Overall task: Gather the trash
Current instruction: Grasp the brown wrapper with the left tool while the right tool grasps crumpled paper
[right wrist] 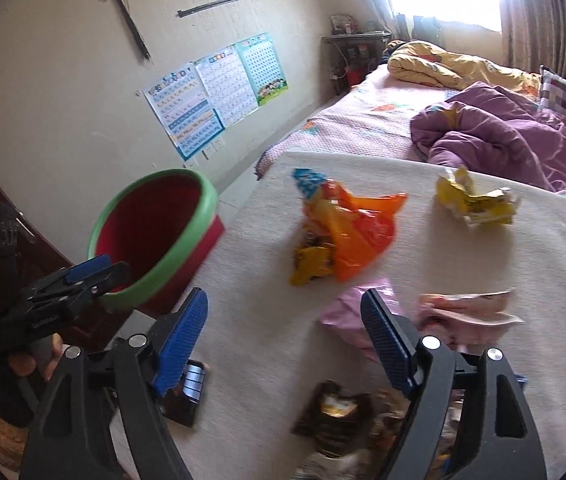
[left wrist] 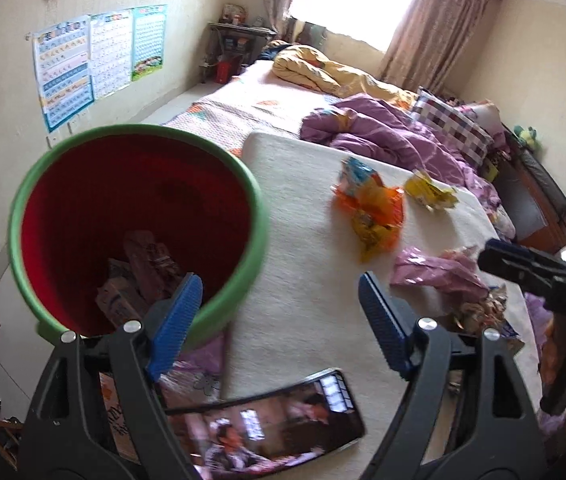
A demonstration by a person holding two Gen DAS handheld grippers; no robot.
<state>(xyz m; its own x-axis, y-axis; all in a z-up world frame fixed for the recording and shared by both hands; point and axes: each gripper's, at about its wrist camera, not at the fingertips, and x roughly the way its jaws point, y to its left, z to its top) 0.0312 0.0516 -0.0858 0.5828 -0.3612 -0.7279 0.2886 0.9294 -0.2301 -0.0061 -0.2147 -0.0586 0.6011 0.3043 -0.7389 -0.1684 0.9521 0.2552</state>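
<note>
A red trash bucket with a green rim [left wrist: 135, 224] stands at the left edge of a white mat [left wrist: 307, 312]; it also shows in the right wrist view [right wrist: 155, 236]. Crumpled wrappers lie in its bottom. On the mat lie an orange wrapper [right wrist: 347, 236], a yellow wrapper [right wrist: 475, 200], a pink wrapper [right wrist: 463, 316] and dark wrappers [right wrist: 339, 404]. My left gripper [left wrist: 281, 320] is open and empty, its left finger over the bucket's near rim. My right gripper [right wrist: 285, 332] is open and empty above the mat, right finger over the pink wrapper.
A phone [left wrist: 275, 420] with a lit screen lies at the mat's near edge. The mat lies on a bed with a purple quilt [left wrist: 387, 132] and a yellow quilt [left wrist: 323, 68] behind. A wall with posters [right wrist: 215, 88] is to the left.
</note>
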